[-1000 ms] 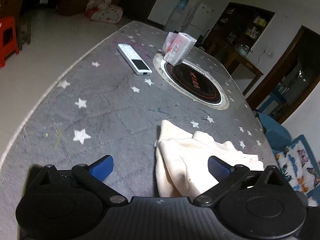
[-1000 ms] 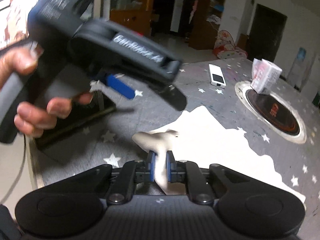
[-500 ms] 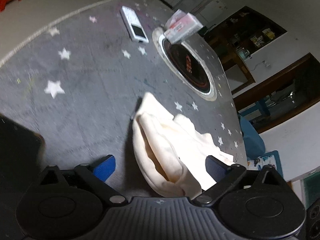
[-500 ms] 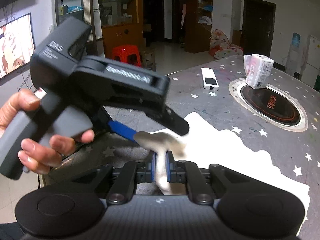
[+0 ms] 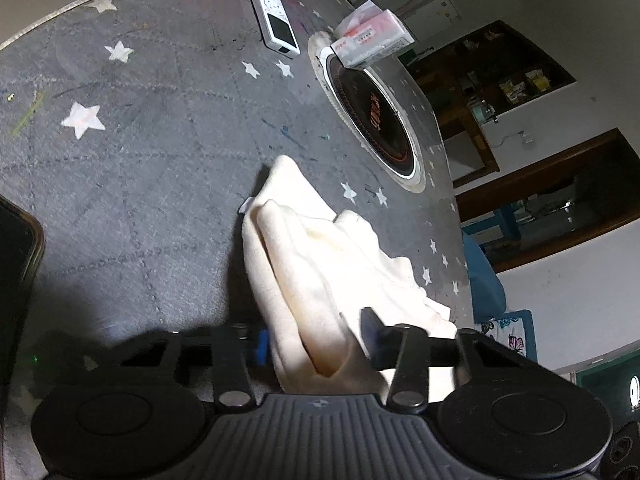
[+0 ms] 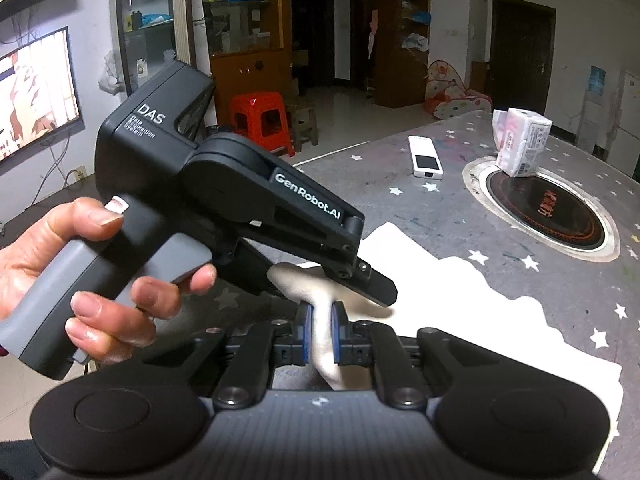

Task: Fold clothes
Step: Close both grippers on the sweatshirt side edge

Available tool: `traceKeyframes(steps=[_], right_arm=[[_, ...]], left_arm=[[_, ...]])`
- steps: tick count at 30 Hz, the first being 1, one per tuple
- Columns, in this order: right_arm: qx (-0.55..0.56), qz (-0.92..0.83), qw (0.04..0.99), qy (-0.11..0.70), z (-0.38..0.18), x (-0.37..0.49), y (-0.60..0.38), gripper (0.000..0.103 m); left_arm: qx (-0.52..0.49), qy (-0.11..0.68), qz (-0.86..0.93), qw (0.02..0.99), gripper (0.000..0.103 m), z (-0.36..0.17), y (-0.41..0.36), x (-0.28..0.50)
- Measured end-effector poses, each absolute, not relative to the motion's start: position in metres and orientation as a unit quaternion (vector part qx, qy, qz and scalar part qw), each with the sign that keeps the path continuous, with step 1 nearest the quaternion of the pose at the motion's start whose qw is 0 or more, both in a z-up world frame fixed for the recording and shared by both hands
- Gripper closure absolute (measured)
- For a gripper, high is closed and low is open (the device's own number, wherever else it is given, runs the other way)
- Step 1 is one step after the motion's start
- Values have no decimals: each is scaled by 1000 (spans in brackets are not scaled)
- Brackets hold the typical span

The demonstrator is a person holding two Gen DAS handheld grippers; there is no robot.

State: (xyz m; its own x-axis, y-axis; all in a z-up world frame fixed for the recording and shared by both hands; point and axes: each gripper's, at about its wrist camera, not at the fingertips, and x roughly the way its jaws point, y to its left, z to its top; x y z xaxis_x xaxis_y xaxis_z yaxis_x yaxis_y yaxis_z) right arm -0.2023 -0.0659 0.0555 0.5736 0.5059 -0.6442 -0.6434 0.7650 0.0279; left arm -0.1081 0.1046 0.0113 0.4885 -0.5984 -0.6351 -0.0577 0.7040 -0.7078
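Note:
A cream cloth garment [image 5: 320,256] lies bunched on the grey star-patterned table [image 5: 140,152]. My left gripper [image 5: 316,340] straddles its near end, with the blue pads closing on a fold of the cloth but still apart. My right gripper [image 6: 320,336] is shut on a raised corner of the same cloth [image 6: 460,300], which spreads flat to the right. In the right wrist view the left gripper's body [image 6: 224,196], held by a hand, reaches in over the pinched corner.
A white remote [image 5: 274,18], a tissue pack [image 5: 372,42] and a round inset burner [image 5: 372,112] sit at the table's far side. A dark phone [image 5: 16,264] lies at the left edge. A red stool [image 6: 262,120] stands on the floor beyond.
My left gripper has moved down onto the cloth and its jaws have narrowed around a fold. My right gripper has kept its pinch on the corner.

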Motion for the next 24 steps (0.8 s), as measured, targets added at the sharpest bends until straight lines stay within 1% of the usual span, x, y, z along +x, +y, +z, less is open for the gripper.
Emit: traceKeyframes(steps=[1,2,4,6,8,9,13,15,19,21,22,24], right_arm=[[-106,327,880,328,55,-203,-66,94],[-107,328,879,329,54,-203,-65,94],[-107,326,879,331,53,-203,-67,93],[-105,325,879,333,53,-203,-69,89],[-103,320,880,336,53,-204,-74,86],[-100,318,880,338,53,-204,-78,83],[-91,292,888,343,54,-205,-97,82],[-83,271,893,349,54,-203,-111,75],[-61,221,905,360,53,-201,-145,74],[-51,195,911,360,54,-198,-162,72],[-48,182,914,359,55,-197,-171,68],[-37,155,920,358,55,-194,-189,67]], left_arm=[[-339,475,-171,794,68,12,104,-108],[-333,474,-171,797,70,12,103,-109],[-321,472,-168,803,70,13,101,-109],[-311,471,-168,808,72,13,100,-110],[-300,469,-168,814,72,15,99,-112],[-295,468,-168,816,71,15,98,-112],[-284,464,-168,822,71,16,98,-114],[-279,462,-168,825,70,17,98,-114],[-268,457,-167,831,69,17,97,-115],[-260,455,-167,835,70,18,96,-115],[-255,453,-167,838,71,19,95,-116],[-248,450,-167,841,71,20,93,-117]])
